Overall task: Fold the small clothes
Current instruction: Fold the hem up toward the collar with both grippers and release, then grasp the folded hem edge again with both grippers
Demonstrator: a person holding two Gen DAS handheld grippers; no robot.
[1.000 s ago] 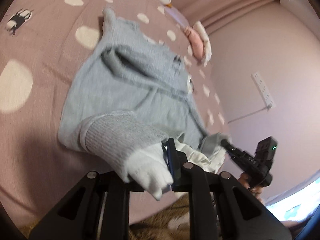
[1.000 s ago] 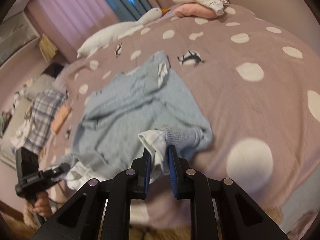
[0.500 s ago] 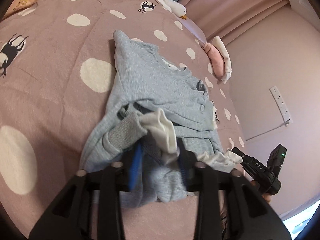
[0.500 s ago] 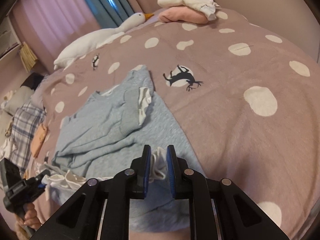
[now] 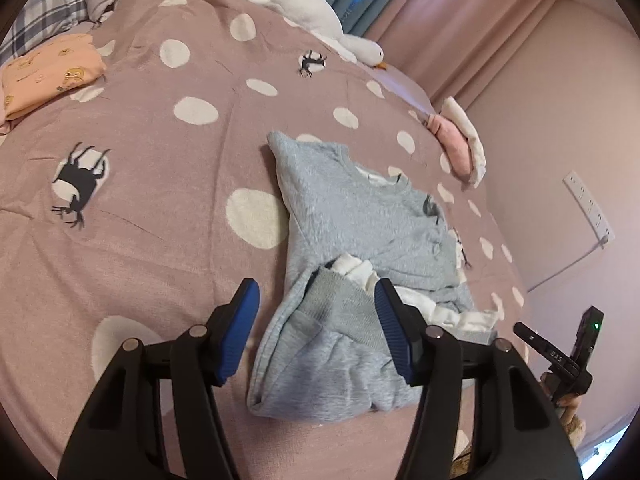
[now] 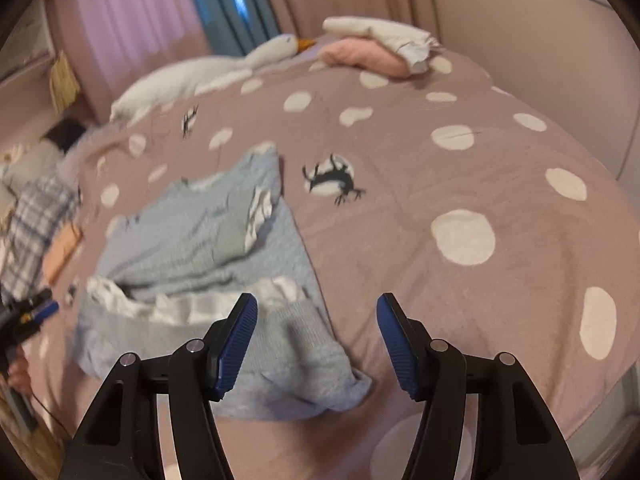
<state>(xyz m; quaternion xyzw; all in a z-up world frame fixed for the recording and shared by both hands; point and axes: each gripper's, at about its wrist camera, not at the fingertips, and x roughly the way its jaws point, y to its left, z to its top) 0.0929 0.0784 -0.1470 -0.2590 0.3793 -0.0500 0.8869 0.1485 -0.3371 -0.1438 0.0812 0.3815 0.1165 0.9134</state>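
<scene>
Both my claws gape wide and empty over the bed: the blue sweater runs lengthwise away from me, its folded cuff nearest my left claw, right claw alongside.

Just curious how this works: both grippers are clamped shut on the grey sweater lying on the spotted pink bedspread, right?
Not quite. Both grippers are open and hold nothing. In the left wrist view the left gripper has its jaws spread over the grey sweater; in the right wrist view the right gripper is spread too. The sweater does lie on the spotted pink bedspread.
</scene>
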